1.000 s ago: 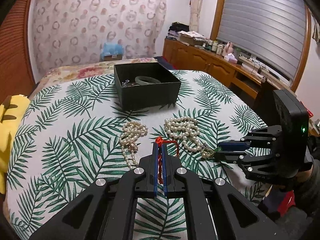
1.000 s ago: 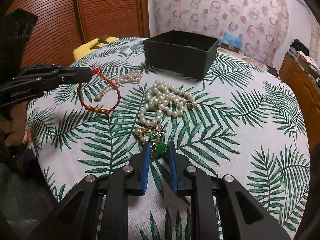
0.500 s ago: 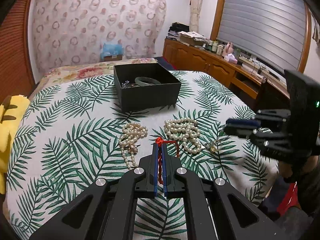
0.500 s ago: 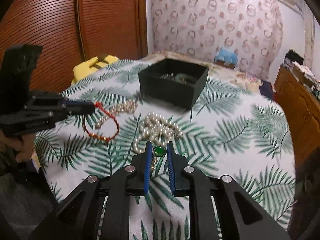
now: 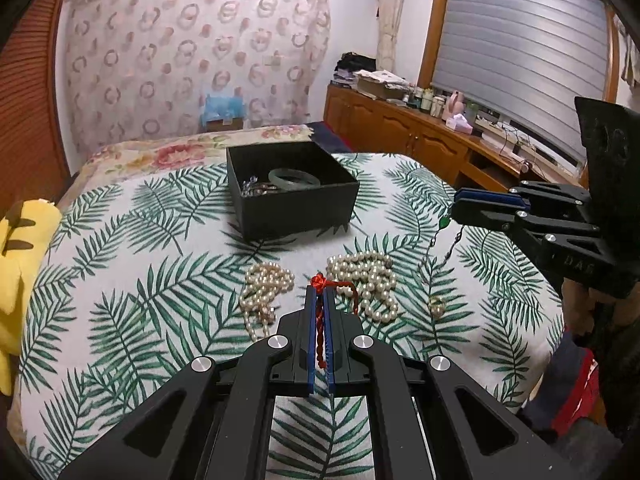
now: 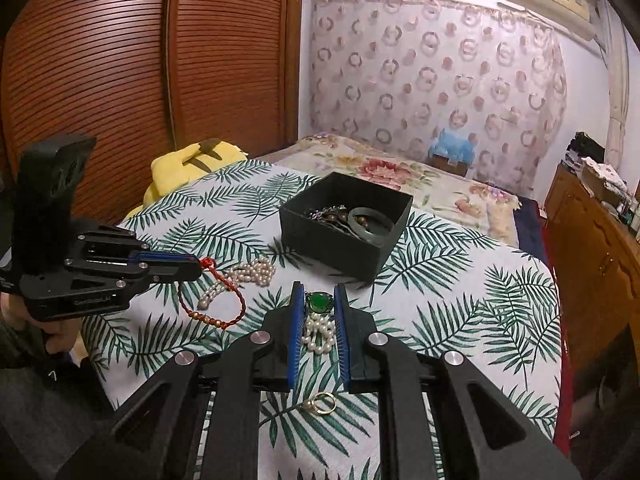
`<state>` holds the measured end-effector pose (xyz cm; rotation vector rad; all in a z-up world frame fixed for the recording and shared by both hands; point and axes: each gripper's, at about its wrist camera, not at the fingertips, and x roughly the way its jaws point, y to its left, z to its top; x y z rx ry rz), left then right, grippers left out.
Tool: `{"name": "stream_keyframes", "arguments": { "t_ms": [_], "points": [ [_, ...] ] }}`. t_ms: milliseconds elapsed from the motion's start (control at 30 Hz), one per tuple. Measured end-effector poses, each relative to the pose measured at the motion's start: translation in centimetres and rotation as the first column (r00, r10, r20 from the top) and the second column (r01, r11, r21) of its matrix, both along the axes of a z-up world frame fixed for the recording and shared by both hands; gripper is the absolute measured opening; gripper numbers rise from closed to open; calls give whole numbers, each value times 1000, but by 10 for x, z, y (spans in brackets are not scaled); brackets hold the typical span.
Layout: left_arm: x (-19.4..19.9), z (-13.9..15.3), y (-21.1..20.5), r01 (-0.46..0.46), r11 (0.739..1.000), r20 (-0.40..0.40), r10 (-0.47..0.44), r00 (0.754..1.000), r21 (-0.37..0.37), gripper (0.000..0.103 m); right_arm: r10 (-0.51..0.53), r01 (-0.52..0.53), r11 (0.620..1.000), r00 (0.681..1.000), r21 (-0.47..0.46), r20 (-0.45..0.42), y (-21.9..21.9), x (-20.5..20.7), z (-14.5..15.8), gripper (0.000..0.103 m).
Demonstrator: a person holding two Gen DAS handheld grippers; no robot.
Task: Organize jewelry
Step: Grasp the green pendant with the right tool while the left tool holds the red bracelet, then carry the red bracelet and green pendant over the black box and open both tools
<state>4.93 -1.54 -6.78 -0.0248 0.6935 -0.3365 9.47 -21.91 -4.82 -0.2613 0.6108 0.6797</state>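
Observation:
My left gripper (image 5: pixel 319 294) is shut on a red cord bracelet (image 5: pixel 320 328), which hangs from its tips above the cloth in the right wrist view (image 6: pixel 212 304). My right gripper (image 6: pixel 319 292) is shut on a green-stone pendant necklace (image 6: pixel 319 301); its chain (image 5: pixel 452 246) dangles in the air in the left wrist view. A black open box (image 5: pixel 292 192) holds a green bangle (image 5: pixel 294 179) and other pieces; it stands beyond both grippers. Two pearl strands (image 5: pixel 266 284) (image 5: pixel 366 274) and a gold ring (image 6: pixel 323 403) lie on the cloth.
The jewelry lies on a palm-leaf cloth (image 5: pixel 120 280) over a bed. A yellow plush (image 5: pixel 16 256) sits at the left edge. A wooden cabinet (image 5: pixel 420 136) with clutter stands at the right, and a slatted wardrobe (image 6: pixel 120 80) stands at the left.
My right gripper has lifted the green pendant necklace off the cloth and raised it toward the box. My left gripper still holds the red bracelet and has barely moved.

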Motion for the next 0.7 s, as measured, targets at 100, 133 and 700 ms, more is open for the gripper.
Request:
{"name": "stream_keyframes", "arguments": {
  "t_ms": [100, 133, 700],
  "points": [
    [5, 6, 0, 3, 1000, 19, -3, 1000, -1, 3, 0, 0, 1000, 1000, -10, 2, 3, 6, 0, 17],
    [7, 8, -1, 4, 1000, 24, -4, 1000, -2, 3, 1, -1, 1000, 1000, -14, 4, 4, 8, 0, 17],
    [64, 44, 10, -37, 999, 129, 34, 991, 22, 3, -29, 27, 999, 997, 35, 68, 27, 98, 25, 17]
  ]
}}
